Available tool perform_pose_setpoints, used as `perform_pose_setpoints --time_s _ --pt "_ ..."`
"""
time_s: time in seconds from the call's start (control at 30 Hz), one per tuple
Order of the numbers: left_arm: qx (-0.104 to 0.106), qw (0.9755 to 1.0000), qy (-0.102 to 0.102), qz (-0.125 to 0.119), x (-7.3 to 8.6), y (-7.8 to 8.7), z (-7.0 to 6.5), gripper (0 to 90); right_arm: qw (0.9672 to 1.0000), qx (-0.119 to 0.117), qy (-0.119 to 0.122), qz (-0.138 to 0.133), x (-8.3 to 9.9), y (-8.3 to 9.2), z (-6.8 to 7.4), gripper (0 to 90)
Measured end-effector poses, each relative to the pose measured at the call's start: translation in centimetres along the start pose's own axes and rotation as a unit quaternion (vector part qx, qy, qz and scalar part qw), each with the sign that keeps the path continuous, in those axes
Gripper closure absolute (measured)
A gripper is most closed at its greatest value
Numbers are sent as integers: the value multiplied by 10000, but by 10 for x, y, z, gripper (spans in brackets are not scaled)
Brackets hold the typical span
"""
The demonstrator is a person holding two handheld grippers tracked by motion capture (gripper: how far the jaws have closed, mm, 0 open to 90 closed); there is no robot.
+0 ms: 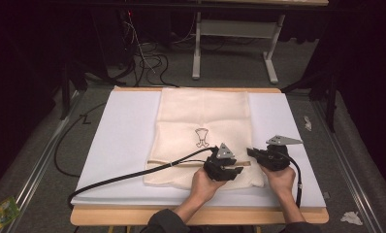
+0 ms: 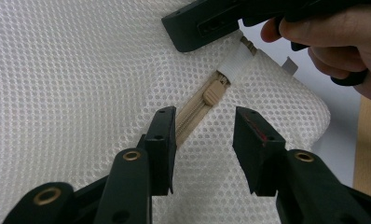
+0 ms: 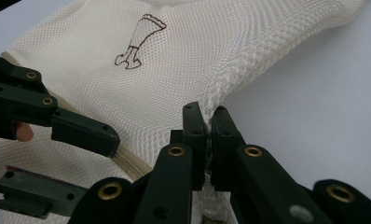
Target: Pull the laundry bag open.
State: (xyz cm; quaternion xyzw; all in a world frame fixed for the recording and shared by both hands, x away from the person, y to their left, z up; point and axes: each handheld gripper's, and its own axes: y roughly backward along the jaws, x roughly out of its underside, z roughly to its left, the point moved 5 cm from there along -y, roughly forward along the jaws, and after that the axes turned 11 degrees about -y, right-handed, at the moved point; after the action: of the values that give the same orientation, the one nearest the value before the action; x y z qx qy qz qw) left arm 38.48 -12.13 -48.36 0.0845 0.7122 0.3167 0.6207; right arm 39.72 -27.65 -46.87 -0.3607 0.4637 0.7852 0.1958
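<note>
Left gripper (image 2: 204,128): jaws half open, astride the zipper pull (image 2: 213,92), apparently untouched.
Right gripper (image 3: 208,122): mesh bag (image 3: 127,93) edge is pinched tight.
High view: zipper is hidden.

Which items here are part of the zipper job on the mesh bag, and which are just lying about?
In the job:
mesh bag
zipper pull
left gripper, open, astride the zipper
right gripper, shut on the bag's edge

Lying about:
green packet on the floor
crumpled scraps
cables
</note>
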Motion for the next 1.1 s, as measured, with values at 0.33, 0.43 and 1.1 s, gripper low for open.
perform_pose_setpoints --time_s 0.33,0.43,1.1 --pt "61 10000 -29 55 -4 -10 -3 594 10000 -35 17 11 -1 0 1 885" --pt "70 10000 -19 53 -4 -11 -3 593 10000 -58 23 16 -1 -1 1 885" --pt "228 9997 -39 107 -4 -25 -6 646 9998 -185 28 -9 -1 -3 5 885"
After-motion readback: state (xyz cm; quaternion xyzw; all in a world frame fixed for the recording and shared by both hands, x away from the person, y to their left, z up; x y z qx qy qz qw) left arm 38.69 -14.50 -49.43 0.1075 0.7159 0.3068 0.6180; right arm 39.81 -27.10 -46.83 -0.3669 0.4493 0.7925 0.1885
